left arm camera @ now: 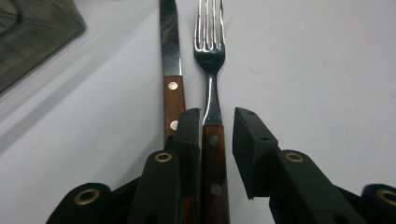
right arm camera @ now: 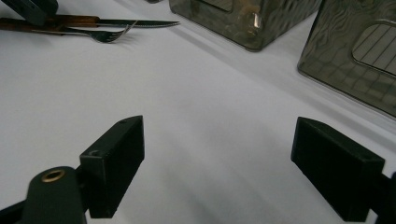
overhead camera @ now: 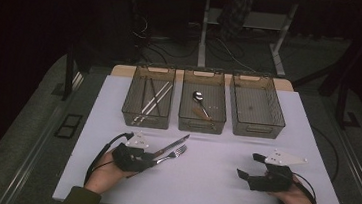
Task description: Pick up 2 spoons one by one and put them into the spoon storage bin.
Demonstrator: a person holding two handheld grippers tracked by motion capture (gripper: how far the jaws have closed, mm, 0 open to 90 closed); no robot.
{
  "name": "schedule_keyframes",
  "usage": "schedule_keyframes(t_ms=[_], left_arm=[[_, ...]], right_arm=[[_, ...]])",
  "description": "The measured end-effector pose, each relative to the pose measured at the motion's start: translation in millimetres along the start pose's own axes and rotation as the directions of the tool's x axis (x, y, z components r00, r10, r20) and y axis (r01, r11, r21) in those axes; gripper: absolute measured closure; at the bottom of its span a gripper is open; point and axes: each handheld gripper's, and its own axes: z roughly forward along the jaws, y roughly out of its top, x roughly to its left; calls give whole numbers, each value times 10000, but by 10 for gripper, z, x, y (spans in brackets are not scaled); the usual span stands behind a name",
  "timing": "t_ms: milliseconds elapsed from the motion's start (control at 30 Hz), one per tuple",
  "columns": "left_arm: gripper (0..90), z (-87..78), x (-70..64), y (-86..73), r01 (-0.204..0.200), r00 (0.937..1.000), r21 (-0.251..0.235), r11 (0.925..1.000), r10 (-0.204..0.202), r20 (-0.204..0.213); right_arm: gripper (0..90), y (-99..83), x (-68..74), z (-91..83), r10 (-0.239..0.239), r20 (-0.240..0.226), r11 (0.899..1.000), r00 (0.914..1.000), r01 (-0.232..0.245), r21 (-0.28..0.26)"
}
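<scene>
White tabletop [overhead camera: 211,185] stretched under dim light, with three smoky plastic bins lined up along its far side. The left bin [overhead camera: 147,99] held long metal chopsticks [overhead camera: 153,101], the middle bin [overhead camera: 203,104] a spoon [overhead camera: 199,100], and the right bin [overhead camera: 257,109] looked bare.

Near the front left, a fork [left arm camera: 209,51] and a knife [left arm camera: 170,46], both wooden-handled, lay side by side, close together and pointing away towards the bins. The left gripper [left arm camera: 217,116] sat low over their handles, its jaws narrowly parted with the fork's handle between them; one jaw stood in the slim gap between fork and knife, the other was not yet touching the fork.

The right gripper [right arm camera: 217,154] rested well apart at the front right, jaws spread wide over bare table.
</scene>
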Motion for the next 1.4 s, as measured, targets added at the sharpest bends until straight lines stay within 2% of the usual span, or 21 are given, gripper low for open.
schedule_keyframes(t_ms=[133, 167, 233, 433, 600, 667, 767, 867, 900, 967, 1033, 1100, 1133, 1200, 1267, 1400], left_arm=[[713, 60, -9, 1, -125, 9999, -3, 9999, 125, -81], [719, 79, -17, 0, -200, 9998, 78, 9998, 201, -48], [727, 124, -43, 3, -432, 9988, 246, 9988, 438, -240], [731, 133, -29, -30, -119, 9999, 8, 9999, 119, -124], [752, 135, -12, -40, -148, 9999, -47, 9999, 148, -18], [765, 135, -19, -36, -277, 9996, -26, 9996, 277, -41], [769, 133, 7, -43, -142, 9998, -100, 9998, 143, 120], [770, 130, 5, -33, -55, 9999, -77, 10000, 56, 101], [770, 129, 2, -28, 8, 9999, -72, 10000, -7, 129], [770, 112, -8, -6, 149, 9994, -142, 9998, -144, 300], [769, 90, -49, 37, 188, 9994, -199, 9996, -182, 284], [769, 60, -95, 85, 255, 9992, -333, 9991, -245, 301], [769, 48, -117, 112, 244, 9992, -350, 9991, -233, 315], [769, 38, -167, 164, 202, 9994, -383, 9991, -191, 278], [769, 51, -220, 213, 59, 9998, -402, 9992, -51, 212], [768, 90, -315, 320, -265, 9990, -627, 9977, 286, 330]], right_arm=[[167, -3, -2, 5, -25, -4, 10000, 10000, 25, 22], [167, -3, -3, 6, -24, 2, 10000, 10000, 24, 26], [167, -2, -5, 9, 5, -1, 10000, 10000, -5, 26], [167, -2, -5, 5, 39, -26, 10000, 10000, -39, -29], [167, 12, -7, -2, 86, -20, 9997, 10000, -87, -220], [166, 18, -9, -5, 216, -1, 9995, 9998, -216, -239], [167, 29, -18, -11, 459, 39, 9988, 9989, -459, -141], [163, 43, -28, -13, 676, 52, 9977, 9977, -676, -15], [138, 51, -29, -15, 788, 5, 9969, 9969, -788, 28], [135, 71, -36, -27, 899, -100, 9959, 9959, -898, 105], [134, 90, -33, -44, 974, -219, 9952, 9950, -972, 96], [134, 108, -41, -63, 1106, -656, 9939, 9917, -1105, 53], [135, 114, -50, -72, 1248, -970, 9921, 9874, -1255, -7], [139, 130, -69, -75, 1638, -1452, 9860, 9757, -1664, -58], [140, 152, -67, -69, 1639, -1489, 9860, 9752, -1667, -66], [143, 214, -51, -21, 1651, -1616, 9851, 9729, -1707, -213]])
